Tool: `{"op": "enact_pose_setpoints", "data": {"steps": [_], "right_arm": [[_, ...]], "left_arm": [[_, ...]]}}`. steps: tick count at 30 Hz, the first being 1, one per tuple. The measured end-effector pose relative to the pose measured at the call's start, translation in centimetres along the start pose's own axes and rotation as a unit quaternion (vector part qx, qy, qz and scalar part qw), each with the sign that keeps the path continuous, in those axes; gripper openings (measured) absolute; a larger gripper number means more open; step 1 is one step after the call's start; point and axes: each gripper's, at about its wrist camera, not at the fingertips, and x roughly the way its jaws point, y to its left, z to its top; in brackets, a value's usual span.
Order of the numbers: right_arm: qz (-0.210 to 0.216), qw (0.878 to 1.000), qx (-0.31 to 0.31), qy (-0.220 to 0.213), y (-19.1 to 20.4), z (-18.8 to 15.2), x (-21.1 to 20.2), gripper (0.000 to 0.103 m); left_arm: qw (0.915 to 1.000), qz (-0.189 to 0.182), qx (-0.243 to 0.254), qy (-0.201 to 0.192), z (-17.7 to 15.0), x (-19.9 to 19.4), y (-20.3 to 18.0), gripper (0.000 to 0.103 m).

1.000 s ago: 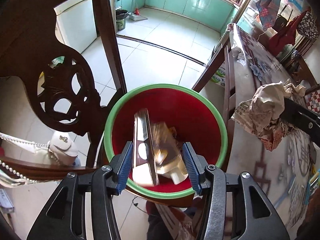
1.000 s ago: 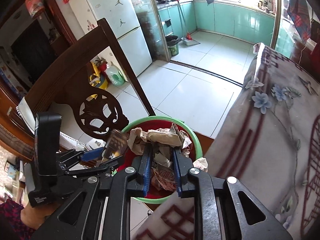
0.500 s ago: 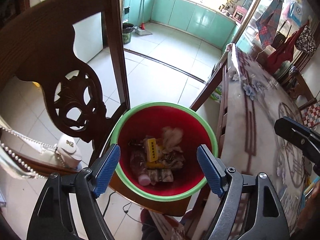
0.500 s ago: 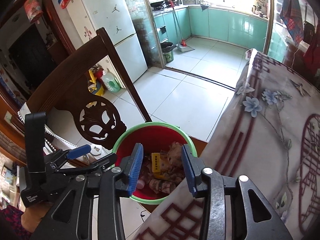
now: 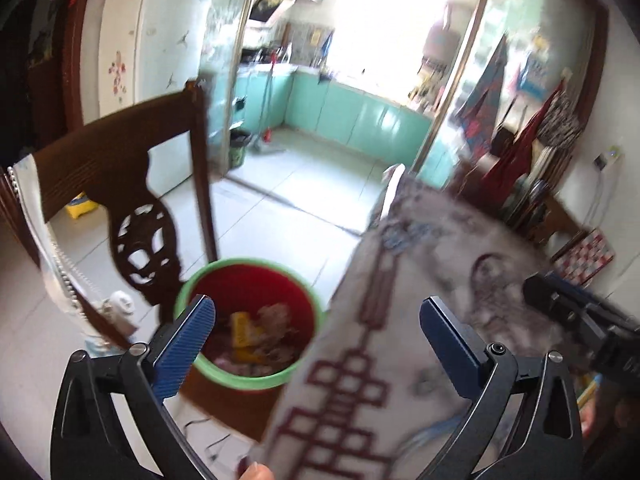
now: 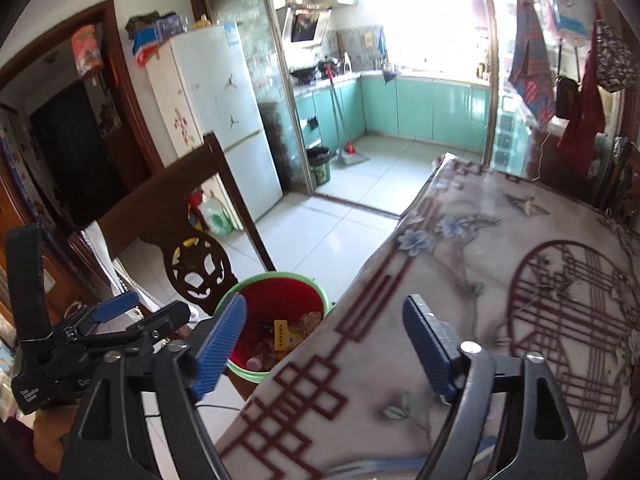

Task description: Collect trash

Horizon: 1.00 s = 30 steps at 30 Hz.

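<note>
A red bin with a green rim (image 5: 192,292) (image 6: 280,278) stands on the floor beside the table and holds the trash (image 5: 256,332) (image 6: 286,336): a yellow pack, crumpled paper and wrappers. My left gripper (image 5: 316,332) is open and empty, raised above the bin and the table edge; it also shows in the right wrist view (image 6: 120,316). My right gripper (image 6: 324,340) is open and empty, above the table edge next to the bin; its body shows in the left wrist view (image 5: 580,320).
A patterned tablecloth covers the table (image 6: 500,280) (image 5: 400,320) on the right. A carved dark wooden chair (image 5: 132,208) (image 6: 192,248) stands just left of the bin. A white fridge (image 6: 216,120) and the tiled kitchen floor (image 6: 340,220) lie beyond.
Both grippers let their trash fall into the bin and opened. Both have since risen and pulled back from the bin, with jaws opened wider.
</note>
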Motion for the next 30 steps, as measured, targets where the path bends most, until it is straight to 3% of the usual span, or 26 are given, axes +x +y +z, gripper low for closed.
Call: {"op": "enact_pose_setpoints", "data": {"steps": [6, 14, 25, 30], "right_arm": [[-0.033, 0.998, 0.020, -0.049, -5.2, -1.0, -6.8, 0.095], [-0.072, 0.992, 0.025, -0.102, -9.9, -0.9, -13.4, 0.098], [-0.117, 0.986, 0.024, -0.118, -12.1, -0.3, -16.8, 0.099], [-0.113, 0.986, 0.015, -0.118, -12.1, -0.1, -17.0, 0.099]], "left_arm": [[0.9963, -0.052, -0.004, -0.069, -0.3, -2.7, -6.6, 0.103], [0.9899, 0.016, 0.044, -0.134, -0.9, -5.6, -13.5, 0.103], [0.9891, 0.046, 0.043, -0.133, -0.6, -6.4, -15.6, 0.103], [0.9897, 0.051, 0.045, -0.126, -1.0, -6.2, -16.4, 0.103]]}}
